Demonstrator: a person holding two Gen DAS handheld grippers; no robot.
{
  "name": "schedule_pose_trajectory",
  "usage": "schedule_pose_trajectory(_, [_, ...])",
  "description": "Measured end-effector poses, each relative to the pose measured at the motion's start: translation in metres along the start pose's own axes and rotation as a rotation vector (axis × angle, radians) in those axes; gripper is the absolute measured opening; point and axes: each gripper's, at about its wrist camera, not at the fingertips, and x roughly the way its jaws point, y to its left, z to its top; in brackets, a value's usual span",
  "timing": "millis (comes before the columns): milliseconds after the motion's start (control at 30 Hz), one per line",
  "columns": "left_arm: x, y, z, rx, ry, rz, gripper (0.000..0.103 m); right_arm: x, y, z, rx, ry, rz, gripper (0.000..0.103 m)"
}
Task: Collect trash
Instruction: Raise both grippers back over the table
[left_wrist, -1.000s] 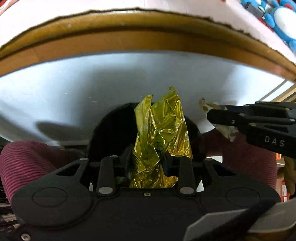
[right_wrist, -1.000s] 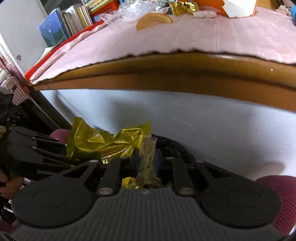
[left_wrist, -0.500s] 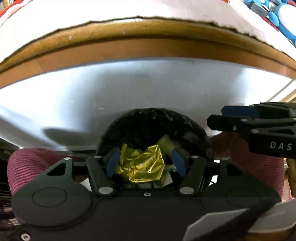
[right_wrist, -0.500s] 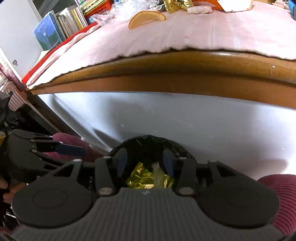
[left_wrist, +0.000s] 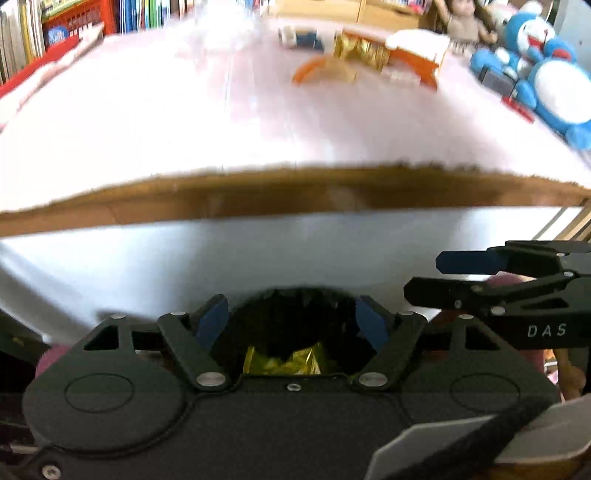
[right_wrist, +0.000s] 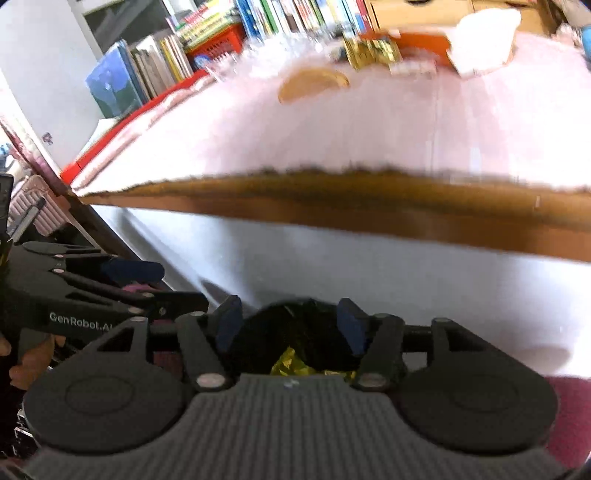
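Note:
Gold foil wrappers (left_wrist: 282, 363) lie inside a black-lined trash bin (left_wrist: 295, 314) below the table edge; the right wrist view shows the wrappers (right_wrist: 295, 367) in the same bin (right_wrist: 291, 325). My left gripper (left_wrist: 291, 317) hangs open above the bin mouth with nothing between its blue pads. My right gripper (right_wrist: 290, 325) is open too and holds nothing; it shows from the side in the left wrist view (left_wrist: 439, 277). More trash sits far back on the pink tablecloth: a gold wrapper (left_wrist: 360, 48), an orange curved peel (left_wrist: 321, 72), and an orange-and-white box (left_wrist: 417, 55).
The wooden table edge (left_wrist: 295, 192) runs above a white panel (left_wrist: 258, 251). Books (right_wrist: 155, 70) line the back left and blue plush toys (left_wrist: 546, 70) the back right. A dark red cushion (right_wrist: 569, 417) lies beside the bin. A hand (right_wrist: 22, 363) shows at the left edge.
Both grippers have opened and let their gold wrappers drop into the bin. Both have since risen, so the tabletop has come into view.

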Motion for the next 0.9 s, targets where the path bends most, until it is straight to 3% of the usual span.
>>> schedule_pose_trajectory(200, [-0.023,0.0,0.023,-0.019,-0.125,-0.033,0.077,-0.034,0.004,0.018,-0.056,-0.092,0.003,0.078])
schedule_pose_trajectory(433, [-0.018,0.001,0.06,-0.052,-0.2,-0.061,0.077,-0.061,-0.01,0.046,-0.046,-0.223,-0.153,0.079])
schedule_pose_trajectory(633, [-0.008,0.002,0.096,-0.062,-0.289,-0.067,0.077,-0.054,-0.035,0.066,0.042,-0.285,-0.182,0.073])
schedule_pose_trajectory(900, [0.03,-0.004,0.14,-0.058,-0.331,-0.068,0.077,-0.032,-0.046,0.087,0.013,-0.296,-0.238,0.071])
